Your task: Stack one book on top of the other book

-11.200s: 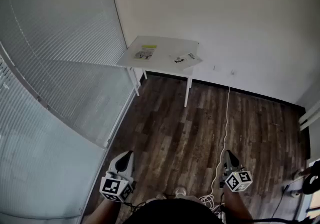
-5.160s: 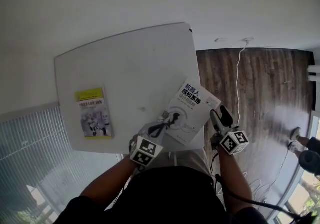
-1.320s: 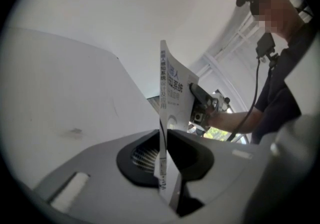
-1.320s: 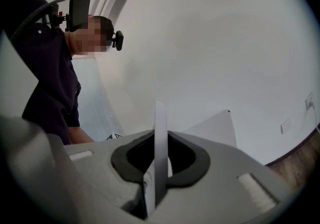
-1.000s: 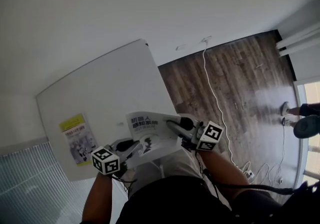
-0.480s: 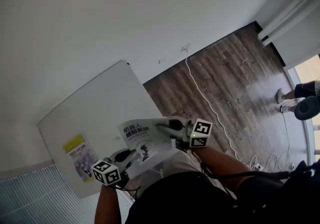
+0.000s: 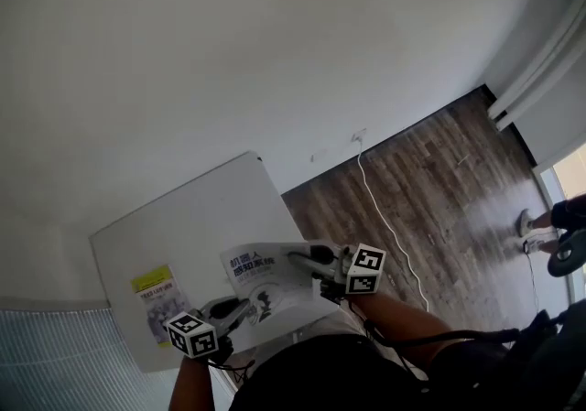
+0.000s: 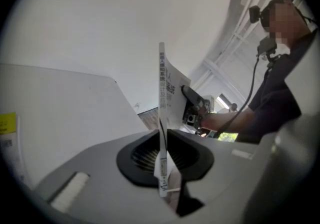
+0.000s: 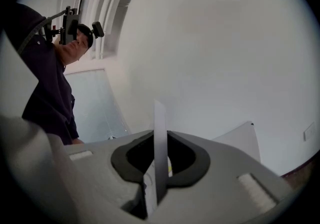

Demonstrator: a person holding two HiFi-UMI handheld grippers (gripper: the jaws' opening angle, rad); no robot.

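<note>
The left gripper (image 7: 238,308) and the right gripper (image 7: 309,257) were each clamped on an opposite edge of the thin white paperback book (image 7: 263,279), while the yellow-covered book (image 7: 157,294) lay flat on the white table (image 7: 212,217) outboard of the left gripper, the nearer one.

1. A white rectangular table with rounded corners (image 7: 206,221) stands on the floor, close to a white wall (image 7: 229,52).
2. A thin book with a yellow-and-white cover (image 7: 163,301) lies flat on it, near its left end in the head view.
3. The dark wooden plank floor (image 7: 439,171) has a thin white cable (image 7: 383,217) trailing across it.
</note>
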